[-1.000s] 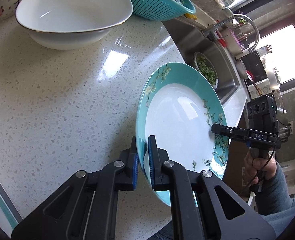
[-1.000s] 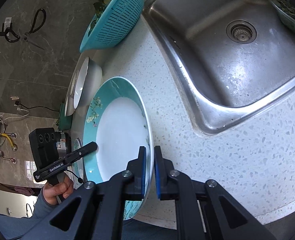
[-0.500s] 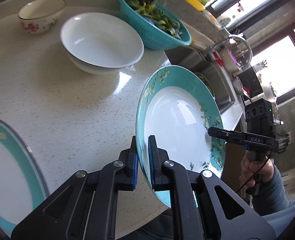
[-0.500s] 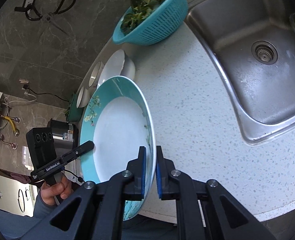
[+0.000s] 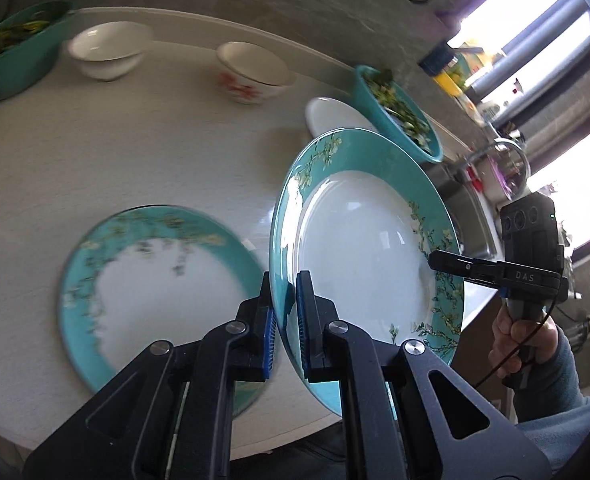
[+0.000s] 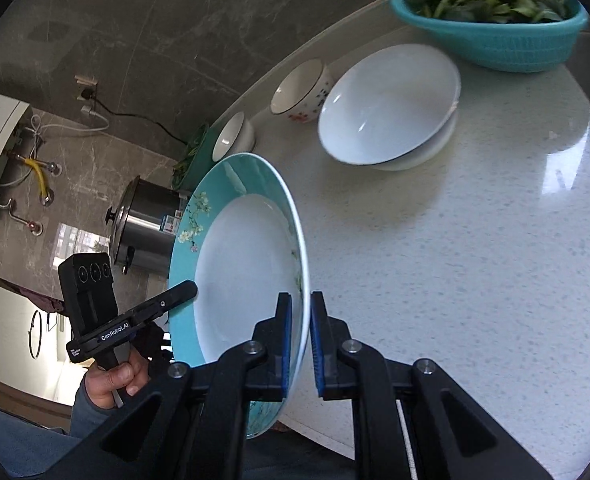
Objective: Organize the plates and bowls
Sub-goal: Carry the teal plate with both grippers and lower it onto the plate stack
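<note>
Both grippers hold one teal-rimmed floral plate point(image 5: 367, 248) tilted on edge above the white counter. My left gripper point(image 5: 284, 312) is shut on its near rim; my right gripper point(image 6: 299, 334) is shut on the opposite rim point(image 6: 255, 240). The right gripper also shows in the left wrist view point(image 5: 455, 266) at the plate's right edge. A second matching teal plate point(image 5: 151, 280) lies flat on the counter, left of and below the held one. A large white bowl point(image 6: 391, 104), a floral bowl point(image 6: 303, 88) and a small white bowl point(image 6: 233, 138) stand further back.
A teal colander of greens point(image 6: 491, 12) stands behind the large white bowl. Another teal basket of greens point(image 5: 15, 56) is at the far left. The sink and tap point(image 5: 507, 160) lie to the right. A steel pot point(image 6: 143, 224) stands beyond the counter's end.
Both grippers have swung the held plate leftward, away from the sink. The flat teal plate has come fully into the left wrist view, close beside the held plate.
</note>
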